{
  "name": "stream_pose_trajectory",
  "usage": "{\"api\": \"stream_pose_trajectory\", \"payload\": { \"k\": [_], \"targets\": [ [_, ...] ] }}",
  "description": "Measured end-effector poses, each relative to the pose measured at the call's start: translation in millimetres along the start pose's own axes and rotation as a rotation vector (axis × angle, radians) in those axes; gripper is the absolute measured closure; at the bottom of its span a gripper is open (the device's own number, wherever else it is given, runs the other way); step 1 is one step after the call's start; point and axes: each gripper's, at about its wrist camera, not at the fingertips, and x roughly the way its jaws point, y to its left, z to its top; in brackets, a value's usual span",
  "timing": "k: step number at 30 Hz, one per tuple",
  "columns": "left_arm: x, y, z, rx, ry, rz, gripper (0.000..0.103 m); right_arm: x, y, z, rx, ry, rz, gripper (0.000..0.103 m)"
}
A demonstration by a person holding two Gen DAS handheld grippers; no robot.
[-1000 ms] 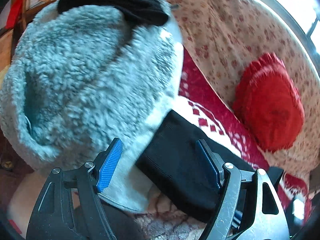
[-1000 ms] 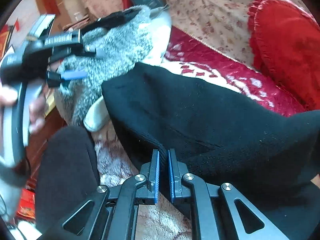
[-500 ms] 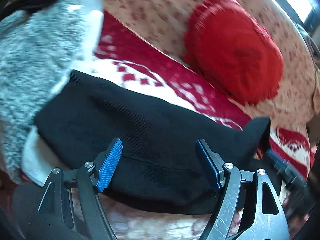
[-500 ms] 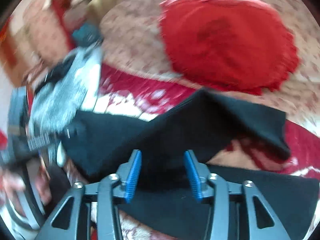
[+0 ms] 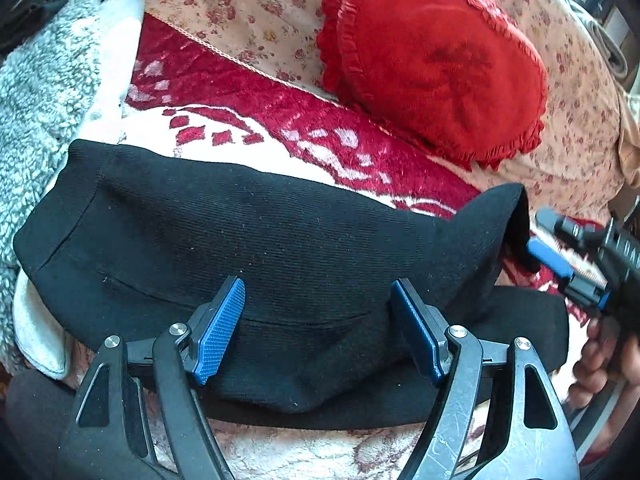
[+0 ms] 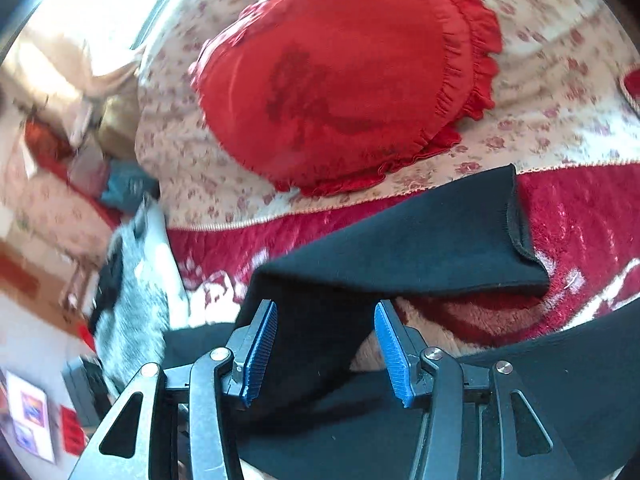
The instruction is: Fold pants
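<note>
**Black pants folded on the sofa blanket, both tools spread**

The black pants point(image 5: 248, 248) lay folded across the red-and-white blanket point(image 5: 256, 92) on the floral sofa point(image 5: 572, 128), one cuff end point(image 6: 516, 216) flopped over toward the red cushion point(image 5: 436, 60). A grey fleece garment point(image 5: 44, 92) sat touching their far left end. The left hand-held gripper point(image 5: 318, 328) hovered over the fabric with its jaws apart, clamping nothing. The right hand-held gripper point(image 6: 326, 348) was likewise spread wide above the pants' fold, empty.

A red frilled cushion point(image 5: 436, 64) leans on the floral sofa cover point(image 5: 248, 16), beside a red-and-white plush blanket point(image 5: 240, 92) (grey fleece garment point(image 5: 44, 92) at its end).
</note>
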Motion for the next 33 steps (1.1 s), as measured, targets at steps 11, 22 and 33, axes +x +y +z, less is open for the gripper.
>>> {"api": "stream_pose_trajectory", "payload": {
  "k": [11,22,33],
  "targets": [
    [4.7,-12.2,-9.4,0.079,-0.004,0.026,0.027,36.2,-20.1,26.2,0.245,0.037,0.034,0.05],
    [4.3,-12.3,-10.7,0.075,-0.007,0.026,0.027,41.1,-34.4,10.3,0.352,0.063,0.105,0.053],
    [6.0,-14.3,-11.0,0.071,-0.007,0.029,0.027,71.2,-44.2,10.9,0.514,0.065,0.155,0.052]
  ]
}}
